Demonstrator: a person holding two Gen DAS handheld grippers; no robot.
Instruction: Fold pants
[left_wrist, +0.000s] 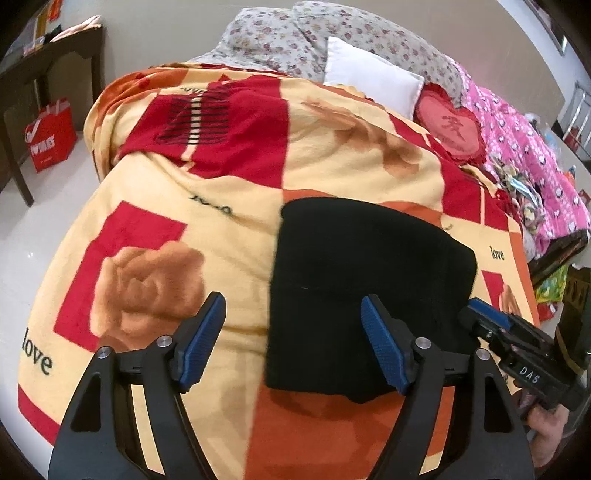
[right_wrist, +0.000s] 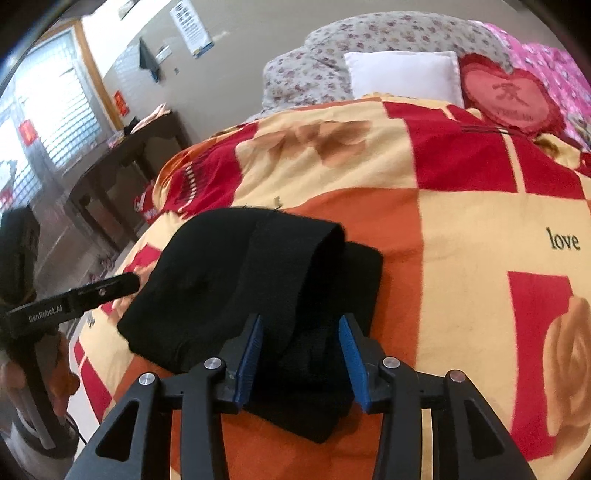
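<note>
I see the black pants (left_wrist: 369, 288) folded into a compact bundle on the bed's rose-patterned blanket (left_wrist: 207, 229), lying on an orange square near the blanket's near edge.

My left hand-held gripper (left_wrist: 293, 341) tilts steeply down toward the blanket. Its jaws are spread wide: the right blue pad sits over the bundle's near part, the left pad over bare blanket beside the bundle's left edge, and nothing is pinched between them.

My right hand-held gripper (right_wrist: 301, 363) also angles down, over the near end of the pants (right_wrist: 258, 280). Its jaws stand partly apart, with a raised fold of the black cloth running between the blue pads; the pads do not press on it, so the cloth lies loose.

In the left wrist view the right hand-held gripper (left_wrist: 491, 317) comes in from the right, at the bundle's right edge, and part of the person's hand (left_wrist: 546, 424) shows under it.

At the far end of the bed lie a white pillow (left_wrist: 369, 77) and a red heart cushion (left_wrist: 448, 127).
</note>
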